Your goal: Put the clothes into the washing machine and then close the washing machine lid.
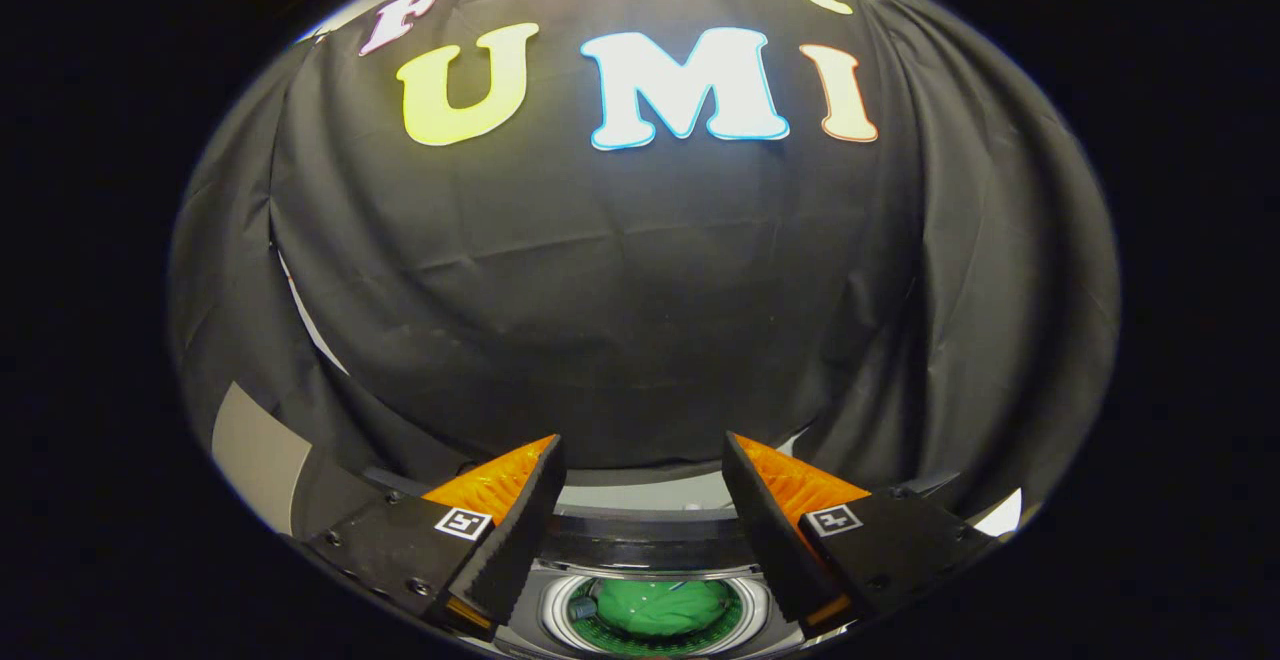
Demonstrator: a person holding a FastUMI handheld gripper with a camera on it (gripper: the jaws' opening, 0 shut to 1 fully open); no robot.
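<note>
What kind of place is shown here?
Likely a recording booth set up for laundry: a black cloth wall, a top-loading washing machine holding green clothes, below the open, empty hand-held gripper.

My gripper (640, 525) was two wedge-shaped fingers (520, 530) set wide apart, ribbed along their inner faces, each mounted on a dark block body, a small square black-and-white marker (463, 523) on top of each, round screws (418, 587) along my left block

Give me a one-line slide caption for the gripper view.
Open tongs hover empty above the washing machine, green clothes lying in its drum below.
</note>
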